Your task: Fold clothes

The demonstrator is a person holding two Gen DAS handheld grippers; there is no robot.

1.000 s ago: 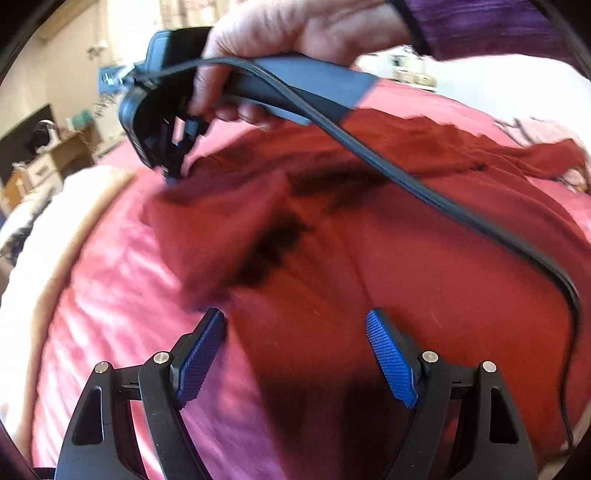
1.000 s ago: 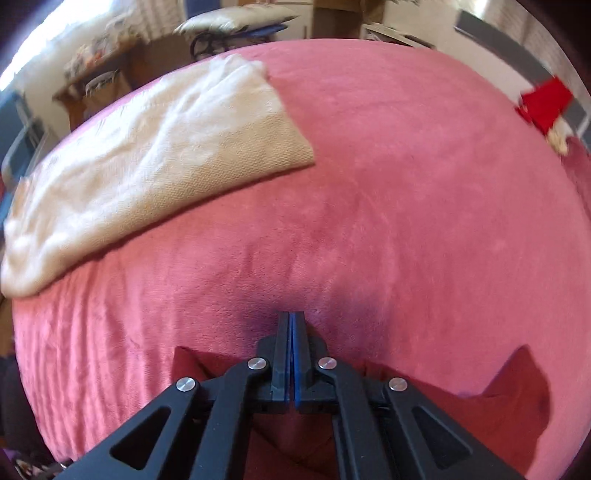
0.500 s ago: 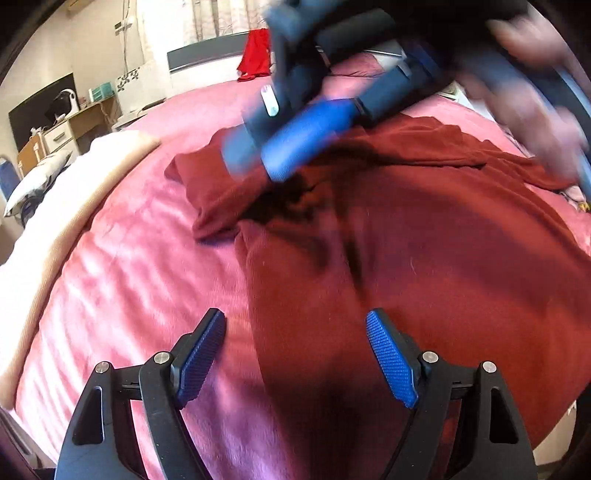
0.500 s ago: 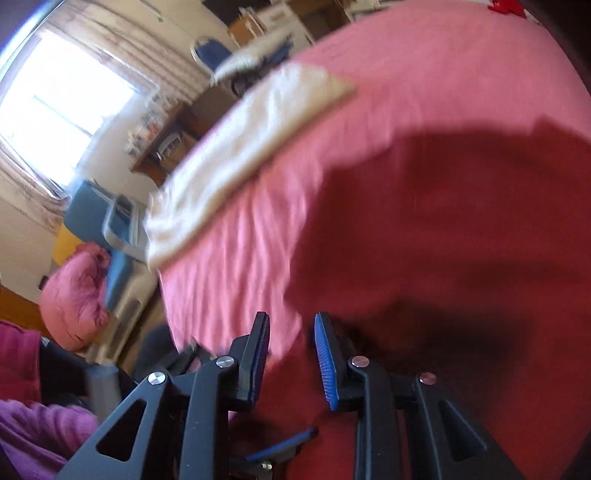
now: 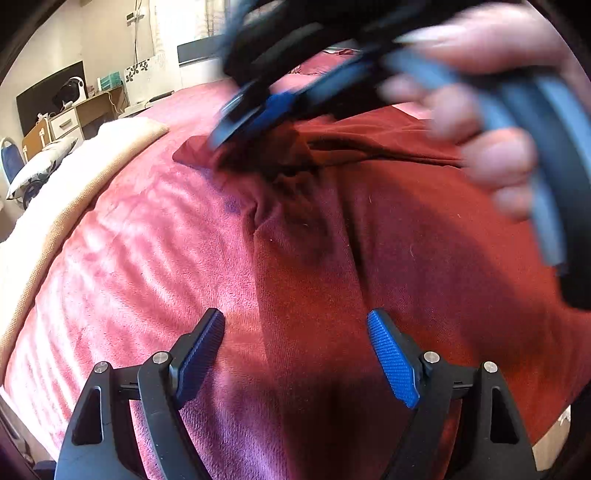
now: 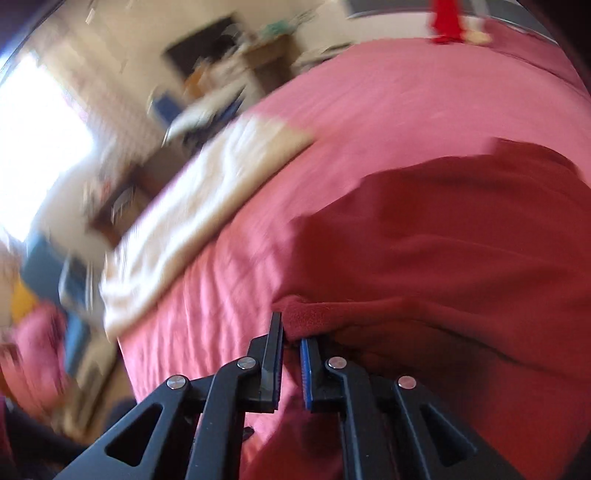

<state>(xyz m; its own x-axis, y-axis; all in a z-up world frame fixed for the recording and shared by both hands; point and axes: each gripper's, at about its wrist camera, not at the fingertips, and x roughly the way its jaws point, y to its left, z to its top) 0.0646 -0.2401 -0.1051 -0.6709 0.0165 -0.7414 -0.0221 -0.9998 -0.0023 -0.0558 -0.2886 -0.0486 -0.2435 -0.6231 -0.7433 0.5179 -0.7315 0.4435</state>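
A dark red garment (image 5: 406,229) lies spread on a pink bedspread (image 5: 140,258). My left gripper (image 5: 295,350) is open and empty, hovering over the garment's left edge. My right gripper (image 6: 291,339) has its jaws nearly closed around a folded edge of the red garment (image 6: 443,258). In the left wrist view the right gripper (image 5: 258,110), blurred and held by a hand (image 5: 491,122), sits over the garment's far left corner.
A cream blanket (image 5: 55,199) lies along the bed's left side and also shows in the right wrist view (image 6: 207,206). A desk and TV (image 5: 55,103) stand beyond the bed. A bright red item (image 6: 447,22) sits at the far end of the bed.
The right gripper opened and let go of the garment, swung back toward me, and has now narrowed around a folded edge of it. The left gripper stayed open.
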